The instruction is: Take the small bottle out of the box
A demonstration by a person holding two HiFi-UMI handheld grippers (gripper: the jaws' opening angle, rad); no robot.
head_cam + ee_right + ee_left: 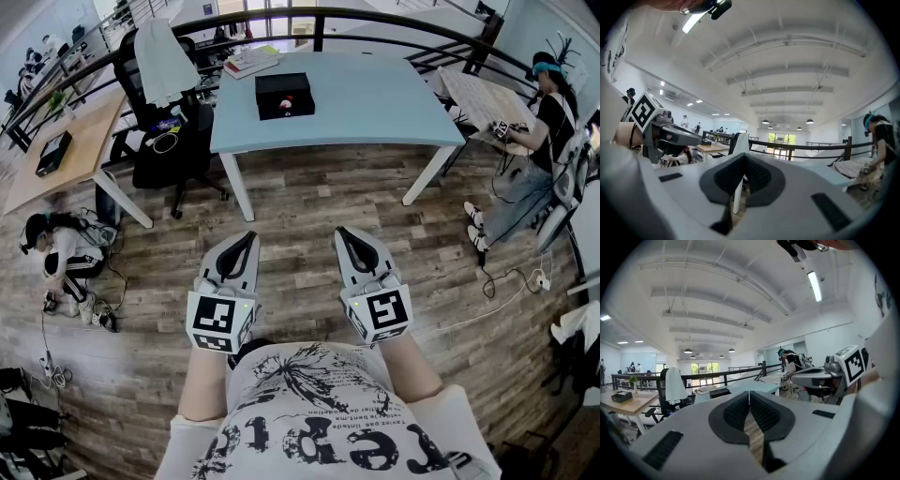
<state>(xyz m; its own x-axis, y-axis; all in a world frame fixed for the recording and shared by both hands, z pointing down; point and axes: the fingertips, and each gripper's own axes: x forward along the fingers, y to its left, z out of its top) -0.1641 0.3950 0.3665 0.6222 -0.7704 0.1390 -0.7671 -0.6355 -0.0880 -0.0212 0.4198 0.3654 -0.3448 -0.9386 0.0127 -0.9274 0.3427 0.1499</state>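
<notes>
Head view showed the left gripper (249, 236) and right gripper (343, 232) near the person's chest, each with jaws pressed together and empty. Well beyond them, the small bottle (286, 104) sat inside the black box (284, 86) on the blue table (375, 103).
</notes>
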